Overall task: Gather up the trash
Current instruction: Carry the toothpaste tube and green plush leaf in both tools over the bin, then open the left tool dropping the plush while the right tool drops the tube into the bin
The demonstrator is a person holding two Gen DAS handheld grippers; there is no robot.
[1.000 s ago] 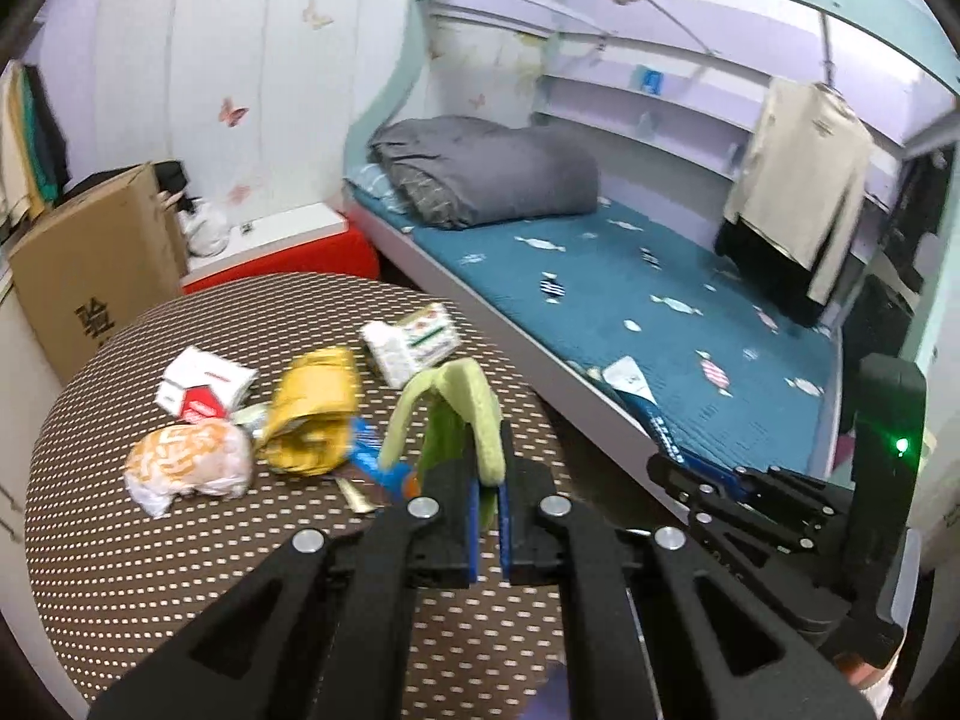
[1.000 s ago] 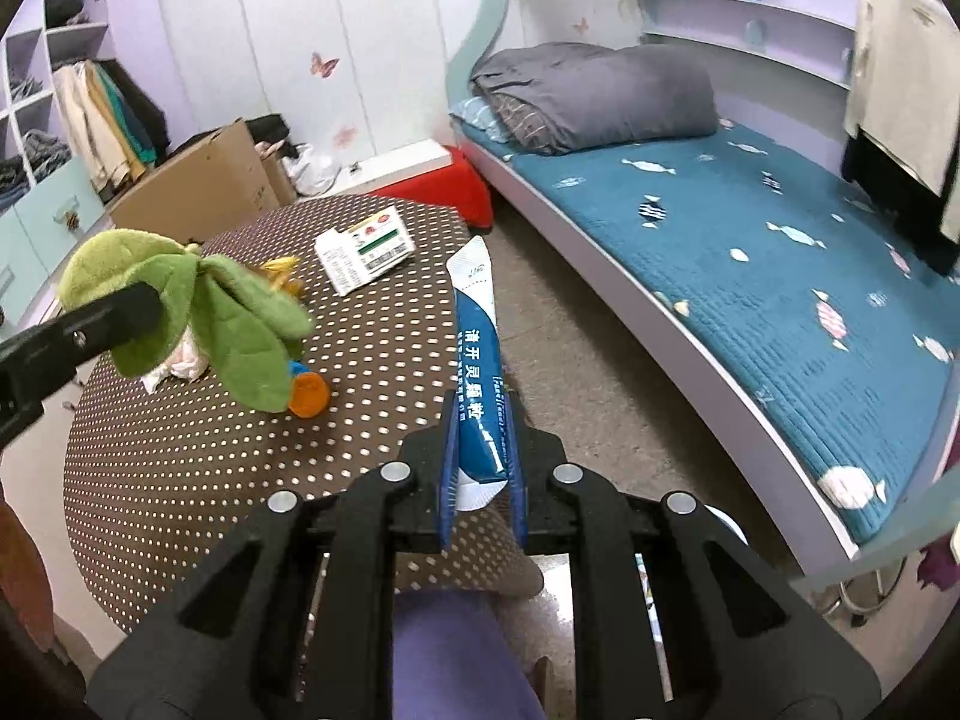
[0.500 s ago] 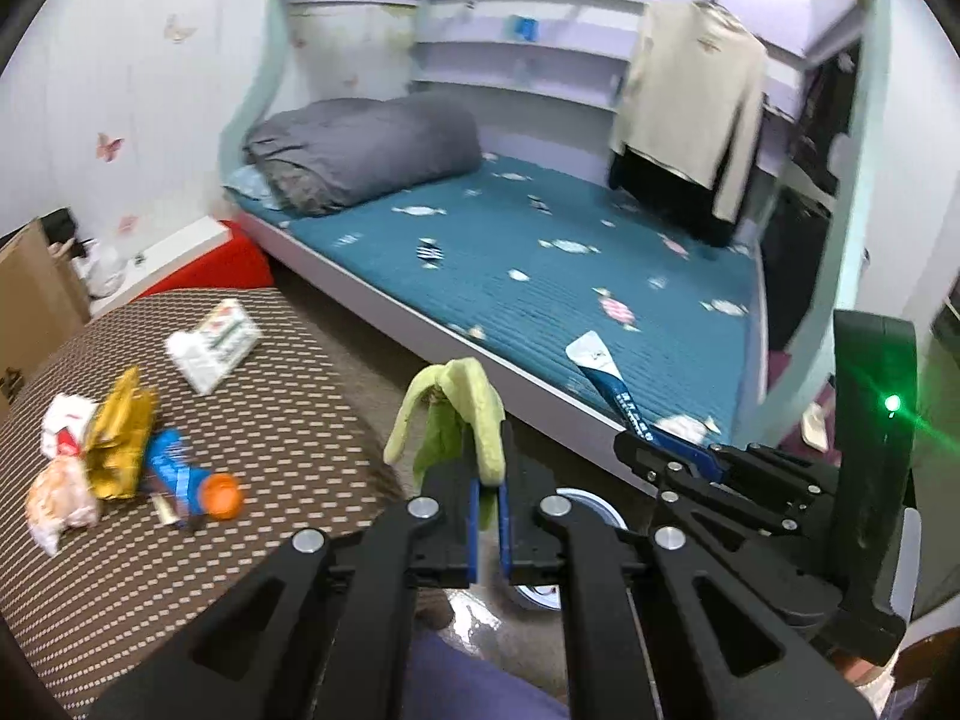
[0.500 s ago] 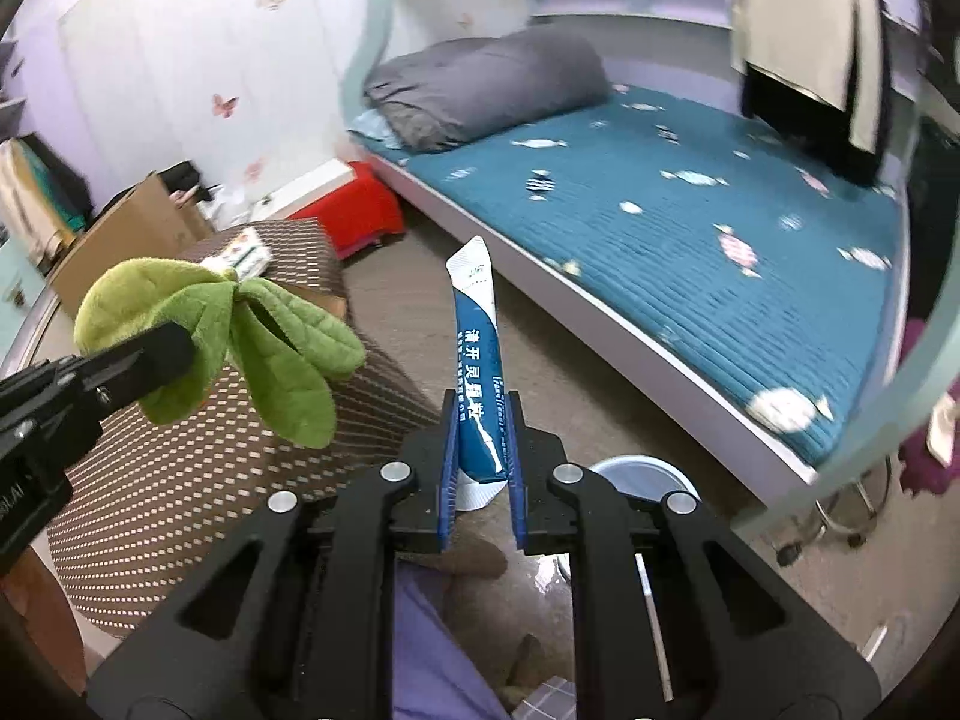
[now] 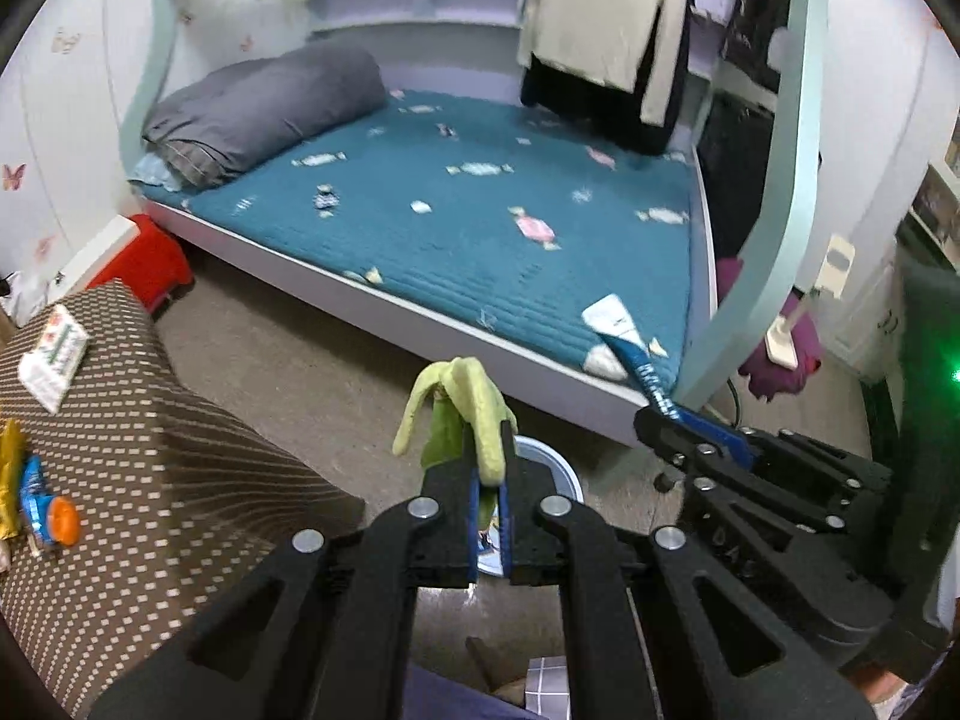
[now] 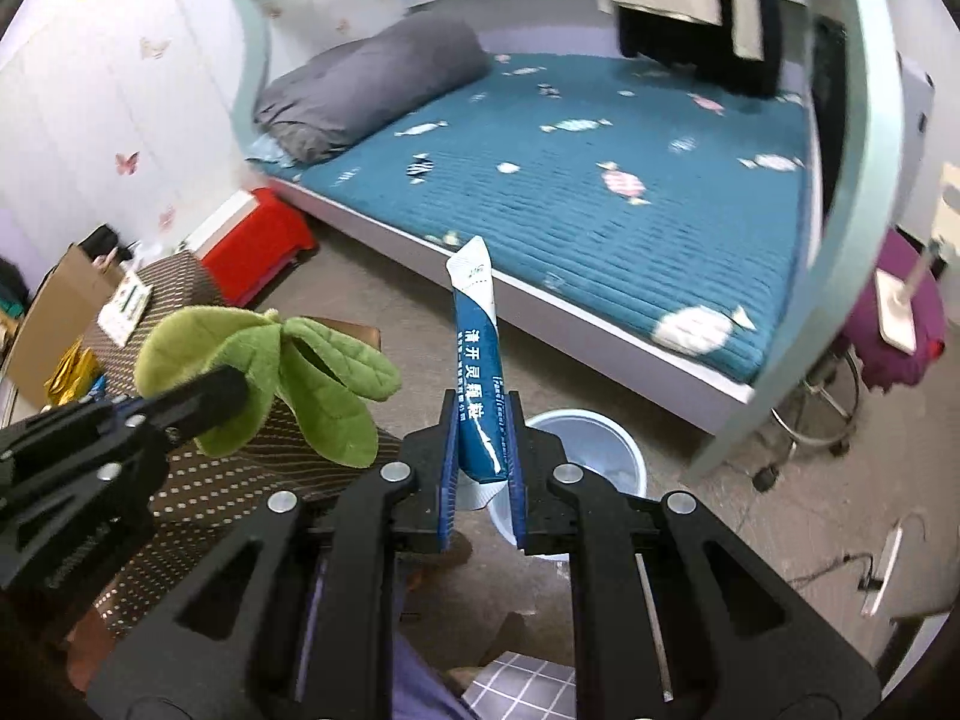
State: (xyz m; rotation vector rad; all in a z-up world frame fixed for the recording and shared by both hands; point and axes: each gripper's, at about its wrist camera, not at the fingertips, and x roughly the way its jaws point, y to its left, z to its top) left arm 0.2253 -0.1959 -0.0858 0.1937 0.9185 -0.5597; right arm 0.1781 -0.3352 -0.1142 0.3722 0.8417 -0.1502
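My left gripper point(image 5: 489, 480) is shut on a green plush leaf point(image 5: 465, 414), held in the air above a pale blue bin point(image 5: 555, 480) on the floor. The leaf also shows in the right wrist view point(image 6: 288, 372). My right gripper point(image 6: 483, 462) is shut on a blue and white packet point(image 6: 477, 360) that stands upright, over the same bin point(image 6: 600, 450). The packet also shows in the left wrist view point(image 5: 636, 354). More trash lies on the brown dotted table point(image 5: 150, 480): a blue wrapper with an orange cap point(image 5: 48, 519) and a white box point(image 5: 54, 354).
A bed with a teal quilt point(image 6: 600, 180) and grey bedding point(image 6: 372, 84) fills the back. A red stool point(image 6: 258, 246) and a cardboard box point(image 6: 54, 312) stand at the left. A purple stool point(image 6: 894, 324) and cables point(image 6: 882, 564) are at the right.
Both grippers have swung right, away from the table and toward the bed side. The blue bin has come into view just beyond both fingertips. Both still hold their items.
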